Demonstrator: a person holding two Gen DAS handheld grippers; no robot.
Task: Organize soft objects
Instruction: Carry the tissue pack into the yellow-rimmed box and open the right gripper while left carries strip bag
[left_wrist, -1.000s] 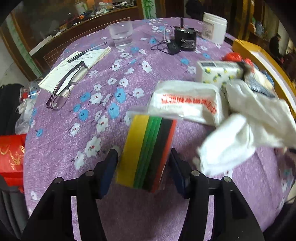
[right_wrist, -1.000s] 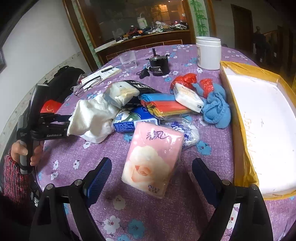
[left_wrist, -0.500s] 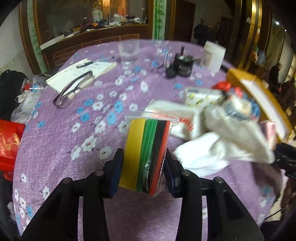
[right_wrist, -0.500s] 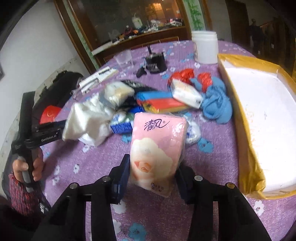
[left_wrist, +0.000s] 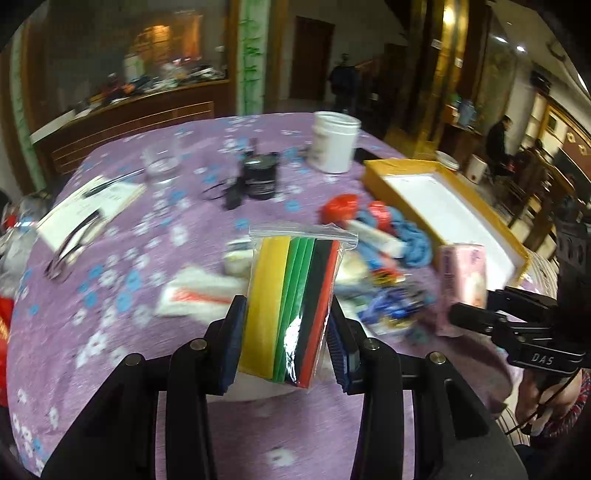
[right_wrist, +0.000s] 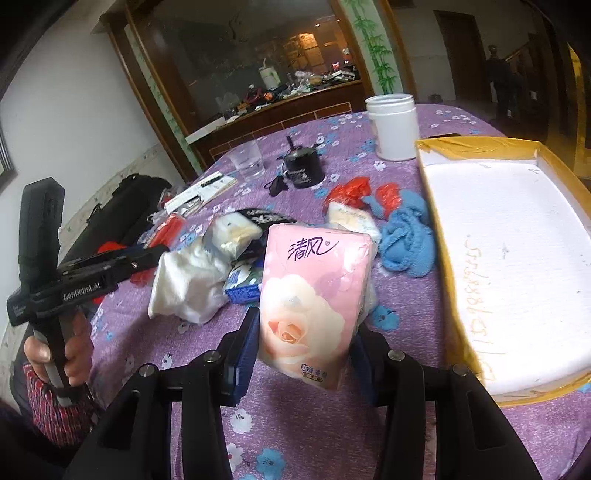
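My left gripper (left_wrist: 284, 343) is shut on a clear bag of coloured sponge sheets (left_wrist: 291, 310), yellow, green, black and red, held above the purple flowered table. My right gripper (right_wrist: 303, 354) is shut on a pink tissue pack (right_wrist: 310, 299) with a rose print, lifted off the table; the pack also shows in the left wrist view (left_wrist: 463, 280). A pile of soft things lies mid-table: a white cloth (right_wrist: 188, 280), a blue cloth (right_wrist: 406, 236), red bags (right_wrist: 351, 188) and small packs. The yellow-rimmed white tray (right_wrist: 517, 236) lies at the right.
A white jar (right_wrist: 393, 125), a black speaker (right_wrist: 301, 171), a glass (right_wrist: 247, 160) and a notepad with glasses (left_wrist: 85, 210) stand at the table's far side. A black bag (right_wrist: 136, 199) lies beyond the left edge.
Both grippers have closed on their items and lifted them. The left gripper has risen and turned right toward the tray. The right one has raised the tissue pack.
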